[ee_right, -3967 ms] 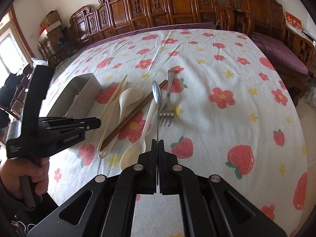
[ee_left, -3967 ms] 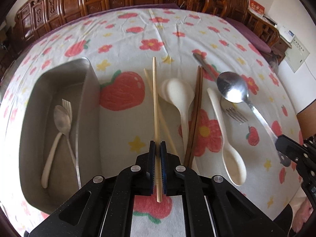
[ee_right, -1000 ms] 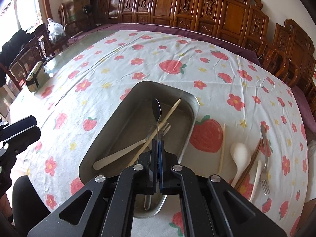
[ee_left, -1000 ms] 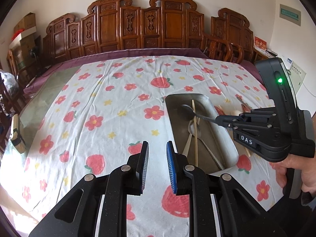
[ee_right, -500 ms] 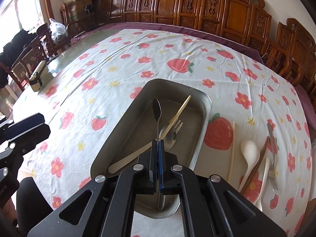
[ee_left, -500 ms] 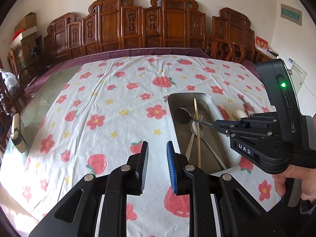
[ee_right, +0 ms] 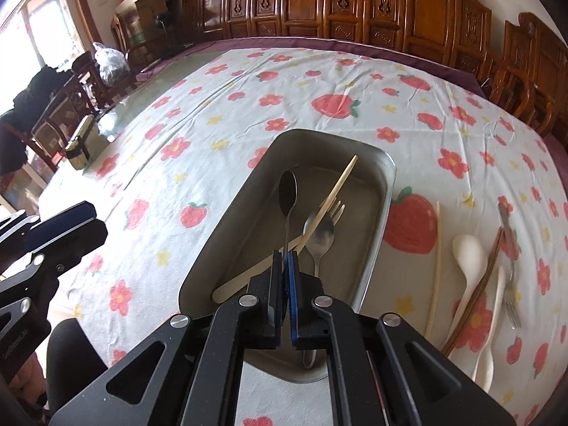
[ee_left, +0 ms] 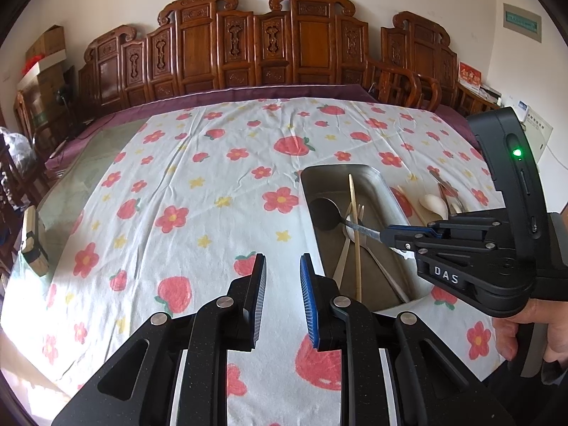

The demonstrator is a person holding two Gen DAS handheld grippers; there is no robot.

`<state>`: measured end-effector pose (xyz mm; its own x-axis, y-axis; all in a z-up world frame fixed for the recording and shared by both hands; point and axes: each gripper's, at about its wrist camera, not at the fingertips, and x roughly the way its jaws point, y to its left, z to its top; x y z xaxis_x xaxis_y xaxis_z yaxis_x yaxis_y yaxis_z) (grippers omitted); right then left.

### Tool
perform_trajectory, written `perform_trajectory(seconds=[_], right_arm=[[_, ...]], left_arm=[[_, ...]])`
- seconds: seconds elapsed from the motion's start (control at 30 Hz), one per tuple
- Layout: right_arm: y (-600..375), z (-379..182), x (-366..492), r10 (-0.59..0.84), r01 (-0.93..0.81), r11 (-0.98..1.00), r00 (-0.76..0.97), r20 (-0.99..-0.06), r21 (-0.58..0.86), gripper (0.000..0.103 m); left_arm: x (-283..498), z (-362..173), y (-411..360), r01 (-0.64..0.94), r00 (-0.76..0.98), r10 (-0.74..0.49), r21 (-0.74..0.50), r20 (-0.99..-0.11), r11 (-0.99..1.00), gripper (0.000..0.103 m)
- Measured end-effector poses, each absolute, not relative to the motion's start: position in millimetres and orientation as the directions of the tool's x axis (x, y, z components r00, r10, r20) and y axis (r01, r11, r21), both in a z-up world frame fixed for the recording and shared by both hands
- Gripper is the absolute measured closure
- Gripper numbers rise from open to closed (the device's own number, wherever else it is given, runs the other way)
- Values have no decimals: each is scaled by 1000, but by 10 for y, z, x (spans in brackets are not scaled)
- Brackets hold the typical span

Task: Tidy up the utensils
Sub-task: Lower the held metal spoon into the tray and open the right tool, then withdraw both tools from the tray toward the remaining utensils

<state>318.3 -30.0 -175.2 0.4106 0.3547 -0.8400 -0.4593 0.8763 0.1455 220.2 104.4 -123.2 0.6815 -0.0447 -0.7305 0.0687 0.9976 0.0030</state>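
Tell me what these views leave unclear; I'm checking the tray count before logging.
- Metal spoon held by the right gripper: its handle end is hidden between the fingers, right wrist view.
- Steel tray: near end covered by the gripper body, so its contents there are uncountable.
- Dark chopsticks beside the tray: overlapped by the white spoon.
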Motion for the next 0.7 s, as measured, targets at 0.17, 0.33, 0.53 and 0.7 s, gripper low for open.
perform_trajectory(seconds=[0.17,0.33,0.53,0.7], right_arm=[[-304,-1694,3135,408,-496,849,400,-820,181,79],[-479,-1568,3069,436,-491,848,426,-793,202,75],[-1173,-1479,2879,400,-459,874,490,-775,161,75],[-1900,-1561,2767,298,-385,919,541,-787,83,75]], left_arm=[[2196,-1239,1030,72,681,-45,6,-731,997,85],[2176,-1237,976,86,682,-49,14,-730,996,85],[2107,-1224,824,120,683,-72,15,-727,993,85],[2014,-1200,576,166,692,-97,27,-716,986,72]])
